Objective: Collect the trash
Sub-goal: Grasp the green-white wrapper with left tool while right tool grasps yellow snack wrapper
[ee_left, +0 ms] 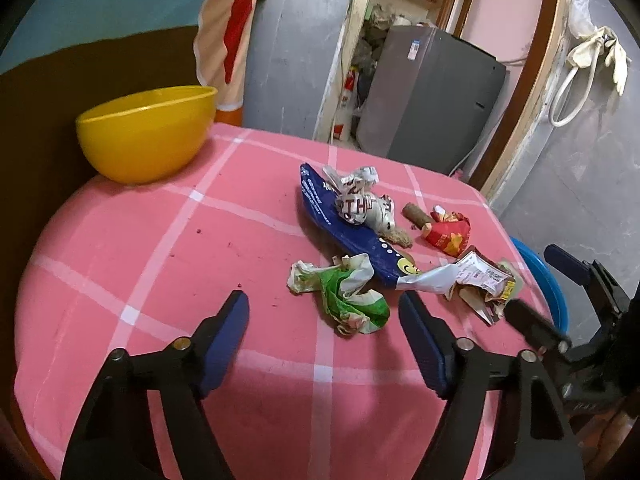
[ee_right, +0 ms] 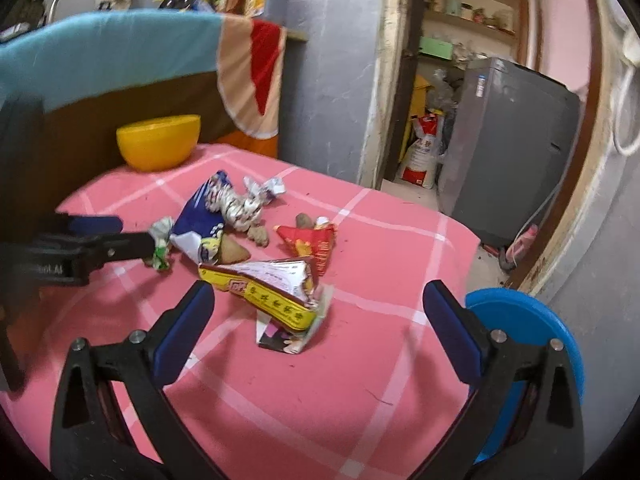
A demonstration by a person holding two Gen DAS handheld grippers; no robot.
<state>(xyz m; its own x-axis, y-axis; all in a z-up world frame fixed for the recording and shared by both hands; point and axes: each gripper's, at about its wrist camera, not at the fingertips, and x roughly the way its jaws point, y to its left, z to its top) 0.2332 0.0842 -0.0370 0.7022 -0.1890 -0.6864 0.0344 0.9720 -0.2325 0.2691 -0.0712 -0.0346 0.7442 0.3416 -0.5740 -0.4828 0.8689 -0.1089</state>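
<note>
Trash scattered mid-counter (ee_left: 120, 248), none collected. Left claw (ee_left: 324, 316) open, empty, near green wrapper (ee_left: 352, 300). Right claw (ee_right: 318, 308) wide, empty, around yellow carton (ee_right: 276, 296). Approach step; next: close, carry to bowl (ee_left: 148, 132).

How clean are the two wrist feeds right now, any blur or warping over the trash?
Left wrist view: green wrapper sharp, right gripper smeared at the edge. Right wrist view: softer overall, left gripper blurred, yellow carton readable. Both bend the table edges, fisheye.

We are seeing a table in pink checked cloth (ee_left: 160, 280) | lying on it: yellow bowl (ee_left: 148, 132), blue wrapper (ee_left: 340, 224), green wrapper (ee_left: 352, 300), red packet (ee_left: 448, 234), crumpled paper (ee_left: 360, 200)
</note>
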